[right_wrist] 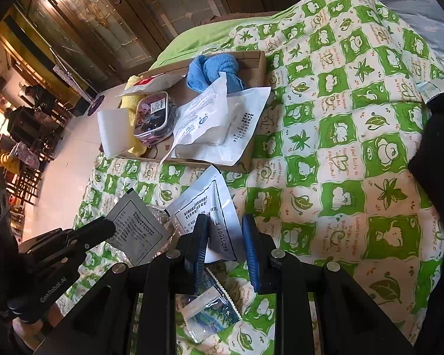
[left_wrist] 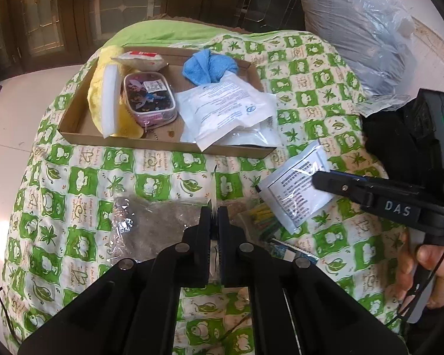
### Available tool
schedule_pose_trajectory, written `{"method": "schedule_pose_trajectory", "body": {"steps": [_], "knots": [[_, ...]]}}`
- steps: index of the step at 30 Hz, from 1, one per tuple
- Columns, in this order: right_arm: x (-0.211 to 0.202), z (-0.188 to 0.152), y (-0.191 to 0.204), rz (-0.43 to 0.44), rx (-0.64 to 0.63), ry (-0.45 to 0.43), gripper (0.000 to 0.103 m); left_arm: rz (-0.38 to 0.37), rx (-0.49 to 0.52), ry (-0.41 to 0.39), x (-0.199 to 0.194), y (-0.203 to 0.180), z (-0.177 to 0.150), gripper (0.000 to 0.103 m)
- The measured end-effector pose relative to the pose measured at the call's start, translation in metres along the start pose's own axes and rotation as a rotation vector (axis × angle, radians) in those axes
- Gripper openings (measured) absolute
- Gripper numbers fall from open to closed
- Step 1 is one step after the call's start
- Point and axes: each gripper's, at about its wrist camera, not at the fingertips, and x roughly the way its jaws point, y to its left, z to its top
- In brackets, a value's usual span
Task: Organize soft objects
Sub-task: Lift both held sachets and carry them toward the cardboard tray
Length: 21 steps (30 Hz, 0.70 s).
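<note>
the work surface was a bed under a green and white quilt (left_wrist: 151, 183) printed with leaves and cartoon animals. a shallow cardboard tray (left_wrist: 74, 124) sat on it toward the far side. inside the tray lay a yellow plush item (left_wrist: 96, 100) with a white foam block (left_wrist: 109, 100) leaning on it, a small pouch with cartoon figures (left_wrist: 149, 97), a blue cloth (left_wrist: 210, 68) bunched at the back, and a stack of white sealed packets (left_wrist: 228, 112) overhanging the tray's near right corner.

the left gripper (left_wrist: 213, 216) pointed down at the quilt with its jaws pressed together on the thin upper edge of a clear bag of grey material (left_wrist: 154, 222); the bag itself lay on the quilt just in front of the tray, outside it. in the right wrist view the same gripper (right_wrist: 109, 230) was seen pinching a flat grey packet with a printed label.

the right gripper (right_wrist: 225, 236) stood with its blue-padded fingers (right_wrist: 251, 251) a little apart, around the lower end of a white packet with printed text (right_wrist: 210, 207). i could not tell whether the pads pressed on it. that packet rested on the quilt near the tray's front edge. a small clear packet with a blue picture (right_wrist: 207, 313) lay below it, near the gripper body.

a large plastic-wrapped bundle (left_wrist: 355, 35) occupied the far right of the bed
</note>
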Motion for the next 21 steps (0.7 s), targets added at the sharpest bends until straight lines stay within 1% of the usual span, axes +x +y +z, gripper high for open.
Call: {"method": "schedule_pose_trajectory", "body": {"steps": [9,15,21], "knots": [[-0.007,0.002,0.003,0.008,-0.002,-0.007,0.023,-0.002,0.011,-0.018,-0.013,-0.002,0.014,0.002],[-0.016,0.013,0.003,0.0,-0.008,-0.02,0.023,0.003,0.02,-0.031,-0.019,0.001,0.031,0.002],[-0.026,0.029,0.006,0.003,-0.016,-0.038,0.023,0.012,0.037,-0.051,-0.025,-0.001,0.054,0.002]]}}
